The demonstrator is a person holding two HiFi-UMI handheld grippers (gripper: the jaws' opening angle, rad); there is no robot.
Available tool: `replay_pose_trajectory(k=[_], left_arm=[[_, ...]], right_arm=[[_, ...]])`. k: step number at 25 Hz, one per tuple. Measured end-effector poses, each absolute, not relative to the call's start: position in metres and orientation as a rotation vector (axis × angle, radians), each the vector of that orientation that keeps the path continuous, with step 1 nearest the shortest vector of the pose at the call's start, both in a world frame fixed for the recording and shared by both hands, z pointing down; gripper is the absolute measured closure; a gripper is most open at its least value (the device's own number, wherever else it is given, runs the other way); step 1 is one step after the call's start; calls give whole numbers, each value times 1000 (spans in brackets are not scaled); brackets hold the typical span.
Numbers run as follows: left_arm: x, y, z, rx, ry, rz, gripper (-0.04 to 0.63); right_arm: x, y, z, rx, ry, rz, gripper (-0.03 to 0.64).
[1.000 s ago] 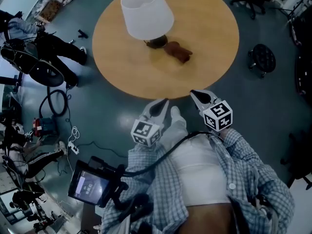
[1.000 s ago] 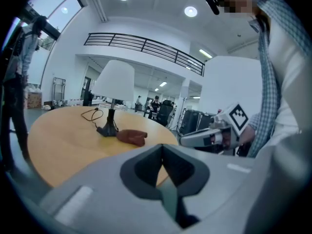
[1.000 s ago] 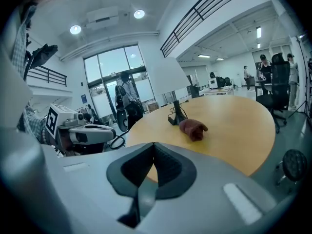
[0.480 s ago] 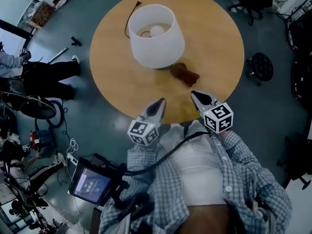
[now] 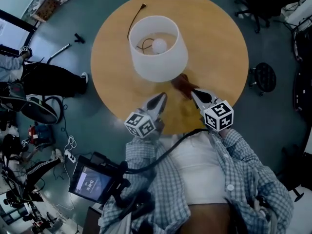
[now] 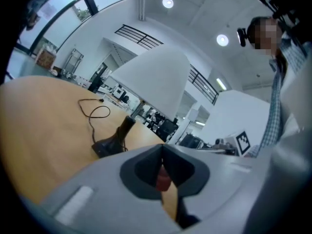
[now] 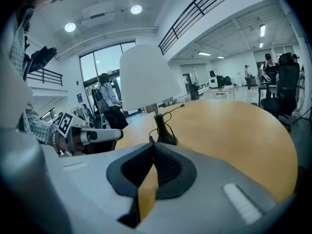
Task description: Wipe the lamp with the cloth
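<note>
Rust-brown crumpled cloth (image 5: 184,83) lies on the round wooden surface (image 5: 214,43), just beside the dark base of the white-shaded lamp (image 5: 158,48), handy for picking up before any wiping, I'd judge. The left hand-held gripper (image 5: 161,99) and right hand-held gripper (image 5: 197,95) hover over the near edge, jaws pressed together and holding nothing. The right one is nearer the cloth.

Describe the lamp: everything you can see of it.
The lamp stands upright on the round wooden table. It has a white tapered shade, open on top, with a round bulb showing, and a slim dark stem on a dark base. Its black cord trails across the tabletop, plug end free. A brown cloth lies beside the base.
</note>
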State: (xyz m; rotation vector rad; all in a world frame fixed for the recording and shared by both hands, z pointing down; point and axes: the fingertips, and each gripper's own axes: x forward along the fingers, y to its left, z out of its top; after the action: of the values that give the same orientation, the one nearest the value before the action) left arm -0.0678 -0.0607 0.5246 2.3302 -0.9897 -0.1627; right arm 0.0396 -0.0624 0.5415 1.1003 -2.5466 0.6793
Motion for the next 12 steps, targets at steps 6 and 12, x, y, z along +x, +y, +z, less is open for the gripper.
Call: replay_pose_trajectory(k=[6,12], left_arm=[[-48,-106,505,2195,-848,-504,496],[-59,-112,476,2120,-742,-787,417]], right_arm=[[63,-91,547,1072,-2533,671,614],[57,-88,548,1039,-2523,661,614]])
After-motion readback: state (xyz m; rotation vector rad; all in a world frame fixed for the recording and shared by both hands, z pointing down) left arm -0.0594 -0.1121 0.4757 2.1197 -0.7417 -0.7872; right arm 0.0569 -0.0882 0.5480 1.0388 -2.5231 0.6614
